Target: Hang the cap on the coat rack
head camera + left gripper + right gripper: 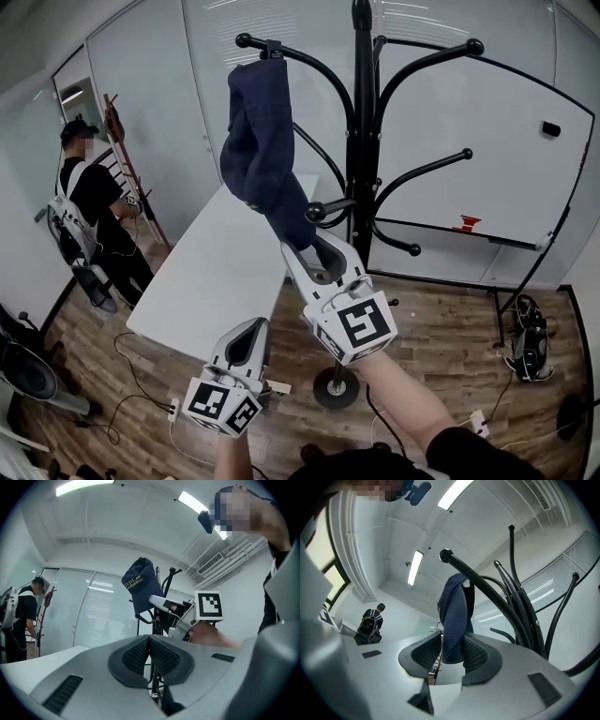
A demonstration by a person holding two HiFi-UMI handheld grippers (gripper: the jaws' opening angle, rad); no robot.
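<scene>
Showing matt navy cloth on the cap (262, 159), glossy black metal on the coat rack (362, 141), smooth pale plastic on the right gripper (314, 246), rough dark pads (425, 651), wood-grain floor planks (441, 328).

the head view looks forward and down at the black metal coat rack (363, 141) from close by. both gripper views tilt up toward the white ceiling (117, 522), the right one nearest. all three share the navy fabric cap (262, 159) and rack.

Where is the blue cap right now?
In the head view the cap hangs top centre, just left of the coat rack, against its upper-left hook. Its lower end is pinched in the right tongs.
</scene>
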